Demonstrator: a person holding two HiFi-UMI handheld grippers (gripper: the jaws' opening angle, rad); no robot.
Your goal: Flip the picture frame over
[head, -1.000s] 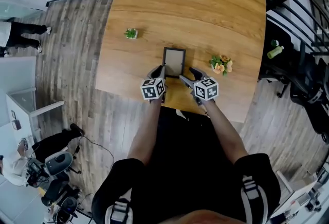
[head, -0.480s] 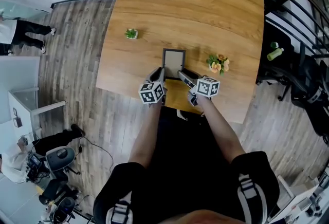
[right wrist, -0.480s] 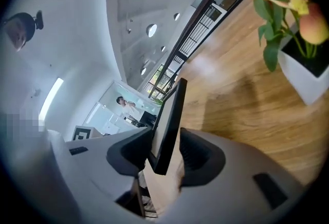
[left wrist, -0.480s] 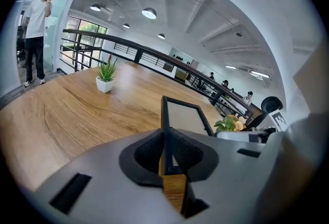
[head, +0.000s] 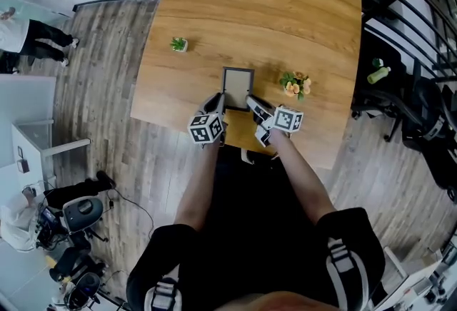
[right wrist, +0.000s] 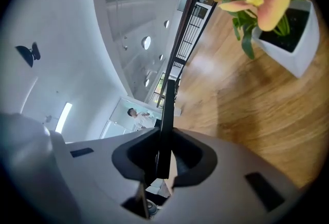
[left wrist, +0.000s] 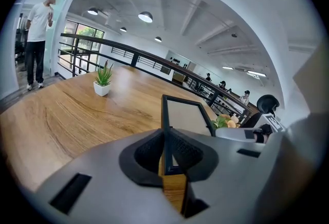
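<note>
The left gripper point(left wrist: 165, 138) is clamped on the left rail of the picture frame point(head: 238, 81), the thin dark bar pinched between its pads close to the frame's near left corner. The right gripper point(right wrist: 164, 141) has just been closing its jaws, and the frame's right rail now stands edge-on between its pads, which appear to press on it from both sides. So the frame is held by both side rails at the end nearest the person.

The frame sits over the wooden table point(head: 271, 10), just in from the middle of the near edge, between a small green plant point(head: 178, 44) towards the left edge and a pot of orange flowers point(head: 293, 84) just beside it on the right.

It looks light and stiff: a narrow dark border round a pale panel. The rails look smooth, so a shallow pinch could slip as the frame turns. If the panel is glazed it would be fragile, so it should come down gently. The side rails are the sensible place to hold, well inside the pads and clear of the panel.

I cannot tell whether the far end rests on the table or hangs clear. The back of the frame, any stand on it, and whether there is glass are not visible. The head view shows the jaws too small to check the grip.
</note>
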